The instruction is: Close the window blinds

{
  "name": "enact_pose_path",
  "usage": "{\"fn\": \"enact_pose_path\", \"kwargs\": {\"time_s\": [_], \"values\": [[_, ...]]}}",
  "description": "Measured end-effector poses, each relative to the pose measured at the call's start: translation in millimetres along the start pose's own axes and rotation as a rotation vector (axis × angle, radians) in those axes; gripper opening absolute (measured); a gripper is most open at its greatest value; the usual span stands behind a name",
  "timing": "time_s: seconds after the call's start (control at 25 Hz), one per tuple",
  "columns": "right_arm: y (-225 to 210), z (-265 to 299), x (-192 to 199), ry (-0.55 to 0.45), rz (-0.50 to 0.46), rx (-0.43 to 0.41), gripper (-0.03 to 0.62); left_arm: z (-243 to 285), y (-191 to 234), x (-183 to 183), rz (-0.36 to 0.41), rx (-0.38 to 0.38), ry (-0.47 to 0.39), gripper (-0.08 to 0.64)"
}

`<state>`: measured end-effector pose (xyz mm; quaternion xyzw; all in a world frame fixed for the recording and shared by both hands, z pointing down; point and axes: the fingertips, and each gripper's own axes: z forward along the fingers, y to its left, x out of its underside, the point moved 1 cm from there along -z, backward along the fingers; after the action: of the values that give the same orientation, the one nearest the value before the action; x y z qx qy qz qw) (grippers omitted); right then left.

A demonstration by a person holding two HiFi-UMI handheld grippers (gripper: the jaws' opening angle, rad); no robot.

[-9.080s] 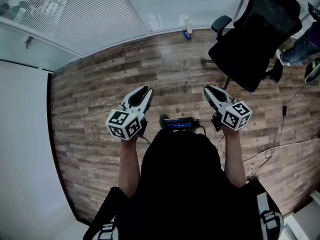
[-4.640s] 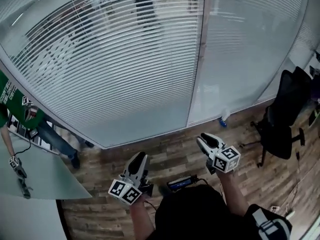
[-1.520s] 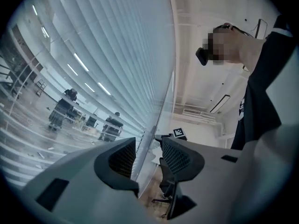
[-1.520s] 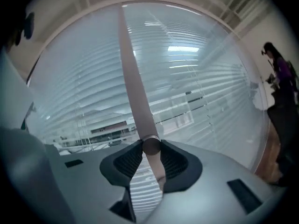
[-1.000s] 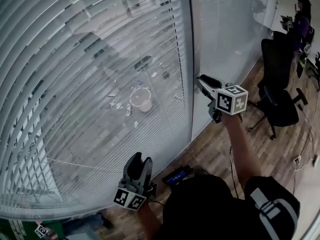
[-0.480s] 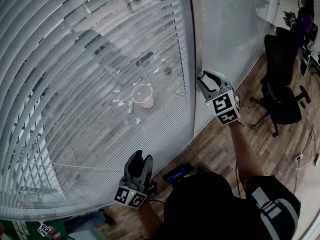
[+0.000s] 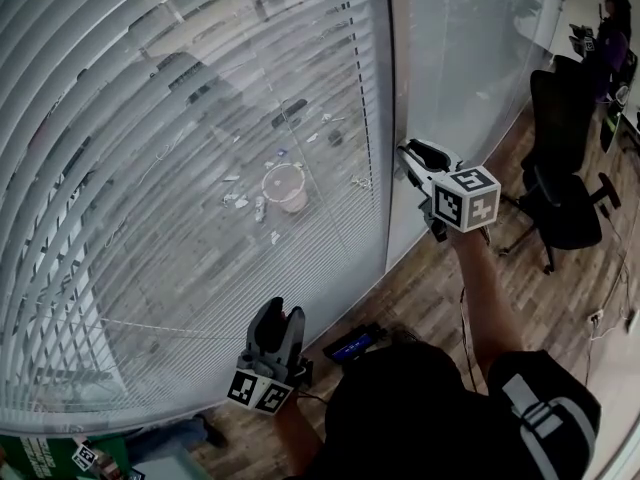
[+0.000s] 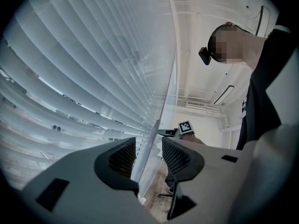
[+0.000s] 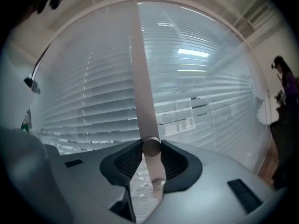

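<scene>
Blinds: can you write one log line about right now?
right tongs: closing on wand | left tongs: open, empty | blinds: slats open, see-through

Soft daylight, heavy fisheye edge distortion

blinds (image 7: 180, 188) close ahead, office chair (image 7: 565, 213) rightward
</scene>
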<state>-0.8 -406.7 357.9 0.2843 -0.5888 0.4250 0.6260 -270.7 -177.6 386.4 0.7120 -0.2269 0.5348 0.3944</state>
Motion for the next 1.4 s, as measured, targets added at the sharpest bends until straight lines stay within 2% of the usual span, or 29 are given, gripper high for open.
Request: {"fn": "enact_pose_path", "kwargs": {"time_s": [0.24,0.28,0.32,0.36,0.4,0.52,0.6,0.72,0.84,0.92,1.0,1.08,1.28,1.36,1.4], "values": [[-5.3,2.5,2.9,-0.064,0.434,-0.160,0.129,-0.1,1.3,1.7,-0.001,0.001,-0.002,0.173],[-4.9,2.9,3.5,-0.075,0.464,-0.184,0.129,0.6,1.0,2.2,-0.001,0.003,-0.001,0.173],[-3.8,2.9,5.2,-0.077,0.440,-0.191,0.129,1.3,0.6,2.5,0.000,0.005,0.001,0.173],[-1.7,2.3,7.3,-0.068,0.355,-0.175,0.130,1.7,0.2,2.6,0.001,0.006,0.002,0.173],[0.8,1.0,8.7,-0.053,0.221,-0.137,0.130,2.1,0.0,2.5,0.001,0.008,0.004,0.173],[7.6,-4.2,5.5,-0.014,-0.246,0.030,0.135,1.7,-0.1,2.1,0.002,0.007,0.007,0.173],[12.9,-4.8,1.6,0.005,-0.460,0.095,0.137,1.1,-0.2,2.4,0.001,0.005,0.009,0.173],[13.8,-3.1,-1.7,0.035,-0.626,0.149,0.135,0.7,-1.0,3.5,0.000,0.003,0.010,0.173],[11.8,-2.7,-2.4,0.059,-0.660,0.171,0.132,-0.2,-1.4,4.4,0.000,0.000,0.011,0.173],[10.7,-1.9,-0.6,0.060,-0.586,0.159,0.129,-1.2,-0.8,4.7,-0.001,-0.005,0.010,0.173],[8.1,-1.2,0.0,0.047,-0.446,0.131,0.129,-1.8,-0.8,4.8,-0.001,-0.009,0.008,0.173],[4.0,-1.2,0.3,0.027,-0.258,0.085,0.129,-2.0,-1.5,4.7,0.000,-0.010,0.007,0.173],[-4.1,-1.2,4.5,-0.036,0.291,-0.078,0.129,-1.9,-2.8,4.6,0.000,-0.007,0.009,0.173],[-4.3,-0.5,3.6,-0.063,0.429,-0.125,0.129,-1.4,-2.6,4.7,0.000,-0.005,0.012,0.173],[-4.4,-0.2,2.9,-0.075,0.459,-0.139,0.129,-0.8,-2.9,4.8,0.000,-0.003,0.013,0.173]]}}
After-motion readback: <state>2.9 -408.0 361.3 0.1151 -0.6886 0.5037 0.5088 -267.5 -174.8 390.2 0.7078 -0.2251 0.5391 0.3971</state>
